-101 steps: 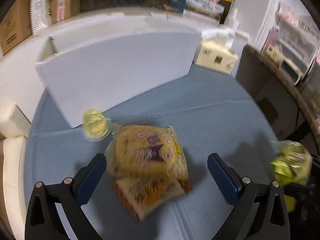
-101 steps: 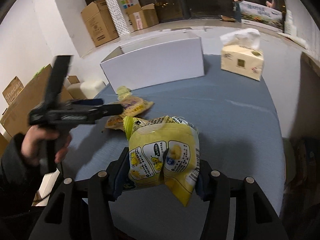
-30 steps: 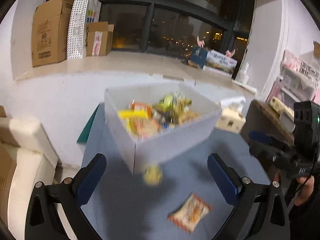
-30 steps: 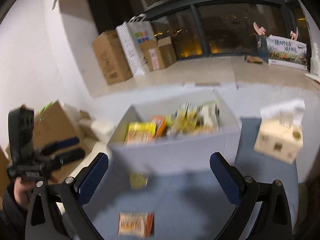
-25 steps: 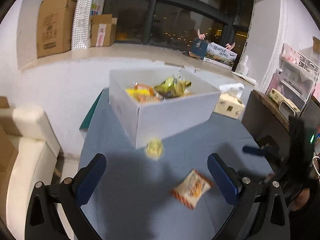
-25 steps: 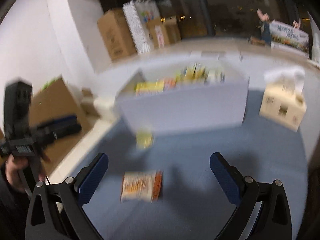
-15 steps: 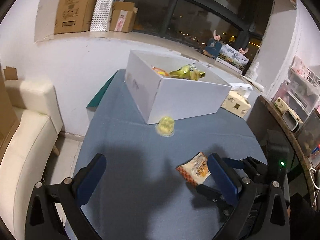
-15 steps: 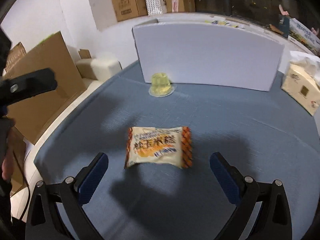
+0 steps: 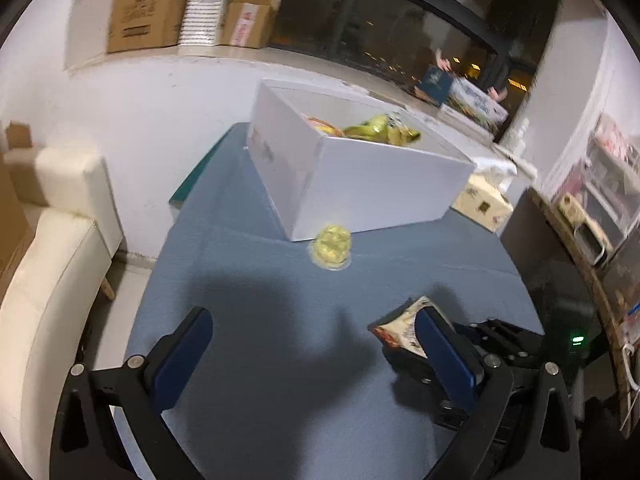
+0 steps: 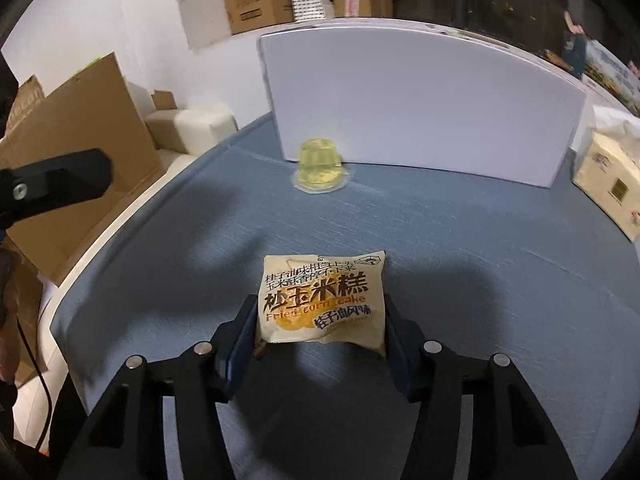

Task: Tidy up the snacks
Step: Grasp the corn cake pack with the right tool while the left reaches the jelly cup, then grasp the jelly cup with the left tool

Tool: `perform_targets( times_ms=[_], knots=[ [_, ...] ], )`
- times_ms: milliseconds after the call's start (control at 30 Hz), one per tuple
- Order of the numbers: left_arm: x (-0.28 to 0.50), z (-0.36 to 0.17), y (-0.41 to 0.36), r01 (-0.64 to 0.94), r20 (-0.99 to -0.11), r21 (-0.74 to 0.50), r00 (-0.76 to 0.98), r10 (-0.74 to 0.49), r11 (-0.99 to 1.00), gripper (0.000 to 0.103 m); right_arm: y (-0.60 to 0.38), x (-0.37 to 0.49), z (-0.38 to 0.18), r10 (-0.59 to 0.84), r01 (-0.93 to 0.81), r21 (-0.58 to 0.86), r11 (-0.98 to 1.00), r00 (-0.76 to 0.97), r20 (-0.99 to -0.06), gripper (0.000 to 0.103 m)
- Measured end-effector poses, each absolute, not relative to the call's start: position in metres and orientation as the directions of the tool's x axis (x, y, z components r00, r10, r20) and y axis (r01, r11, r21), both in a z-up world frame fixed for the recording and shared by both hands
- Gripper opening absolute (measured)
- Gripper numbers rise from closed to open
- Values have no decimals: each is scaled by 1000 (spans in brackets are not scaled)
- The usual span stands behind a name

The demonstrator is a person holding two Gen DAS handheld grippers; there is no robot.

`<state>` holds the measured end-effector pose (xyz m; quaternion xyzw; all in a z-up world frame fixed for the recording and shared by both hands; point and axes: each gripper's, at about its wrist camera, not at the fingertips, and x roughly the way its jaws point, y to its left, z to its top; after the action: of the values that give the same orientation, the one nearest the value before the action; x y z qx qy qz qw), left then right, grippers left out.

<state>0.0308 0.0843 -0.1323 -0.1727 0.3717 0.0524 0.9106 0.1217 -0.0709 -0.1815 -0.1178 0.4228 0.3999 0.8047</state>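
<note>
Tissue box on blue table; cream sofa beside

A table covered by a blue-grey cloth fills the lower half of both views, its rounded edge curving down the left of the right wrist view. Directly on it, a white cardboard box stands at the upper centre, holding snack bags. A yellow jelly cup sits upside down just in front of the box's lower left corner. A cream tissue box rests at the right edge, beside the white box. A packet of fried corn cake lies flat at lower centre, well apart from the jelly cup.
</note>
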Motion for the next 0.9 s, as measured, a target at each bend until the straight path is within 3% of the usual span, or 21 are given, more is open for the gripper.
perform_targets(
  times_ms=[200, 567, 600, 633, 667, 700, 900],
  knots=[
    [81, -137, 57, -223, -713, -232, 701, -9, 947, 103, -120, 130, -160, 579, -684, 208, 699, 372, -725, 61],
    [161, -184, 58, -533, -793, -188, 577, 192, 825, 100, -213, 133, -144, 580, -560, 294, 775, 444, -683, 61],
    [165, -188, 57, -532, -798, -172, 569, 199, 829, 96, -215, 133, -144, 581, -556, 298, 776, 444, -682, 61],
    [168, -191, 57, -529, -804, -161, 560, 200, 833, 83, -219, 131, -145, 582, -553, 303, 776, 444, -681, 61],
    [171, -194, 56, -521, -806, -146, 555, 204, 841, 81, -220, 131, -147, 584, -550, 308, 776, 443, -680, 61],
    [171, -193, 54, -493, -790, -143, 579, 202, 858, 43, -221, 130, -148, 587, -550, 313, 774, 439, -680, 61],
    [142, -180, 58, -394, -734, -231, 671, 107, 889, 41, -214, 127, -149, 603, -568, 318, 759, 429, -672, 61]
  ],
)
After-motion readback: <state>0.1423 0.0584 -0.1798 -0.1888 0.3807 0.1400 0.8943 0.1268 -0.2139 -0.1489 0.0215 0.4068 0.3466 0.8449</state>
